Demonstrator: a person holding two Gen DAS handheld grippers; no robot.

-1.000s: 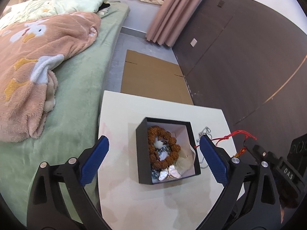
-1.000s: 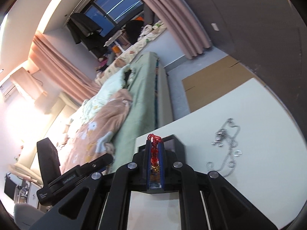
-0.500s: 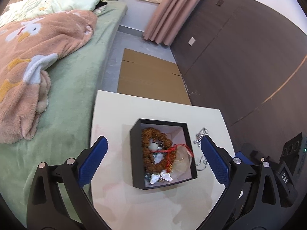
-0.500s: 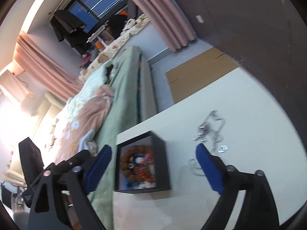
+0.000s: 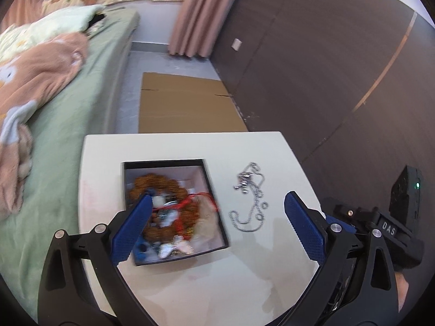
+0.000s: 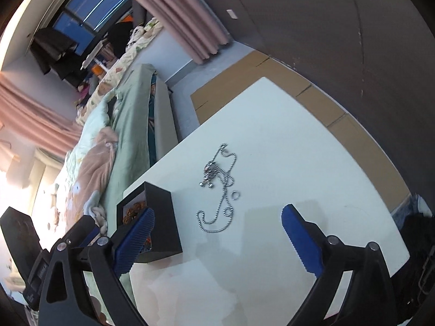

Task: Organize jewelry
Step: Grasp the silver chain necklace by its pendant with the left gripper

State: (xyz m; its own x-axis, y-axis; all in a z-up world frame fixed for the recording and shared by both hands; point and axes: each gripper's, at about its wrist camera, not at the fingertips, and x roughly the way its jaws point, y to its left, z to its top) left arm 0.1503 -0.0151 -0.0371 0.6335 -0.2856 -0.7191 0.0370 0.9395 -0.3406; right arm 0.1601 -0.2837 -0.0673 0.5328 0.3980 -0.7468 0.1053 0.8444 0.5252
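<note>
An open black box (image 5: pixel 190 256) sits on the white table (image 5: pixel 190 293). It holds a brown bead bracelet (image 5: pixel 163 182), a red cord (image 5: pixel 201 197) and a silver winged piece (image 5: pixel 176 248). Right of the box a silver ball chain (image 5: pixel 248 198) lies loose on the table. My left gripper (image 5: pixel 218 198) stands open above the box's right edge, its left finger over the box. My right gripper (image 6: pixel 217 212) has its jaws opening wide and grips nothing. The chain (image 6: pixel 217 187) and two small rings (image 6: pixel 235 195) lie on the table between and beyond its fingers. The box (image 6: pixel 163 217) is by its left finger.
A bed with a green sheet (image 5: pixel 68 135) and a pink blanket (image 5: pixel 35 76) runs along the table's left side. Flat cardboard (image 5: pixel 185 106) lies on the floor beyond the table. A dark wall (image 5: pixel 326 81) stands to the right. The right gripper's body (image 5: pixel 394 231) is at the table's right edge.
My right gripper opened and let go of the red cord, which now lies in the box. Both grippers shifted right, from the box toward the silver chain.
</note>
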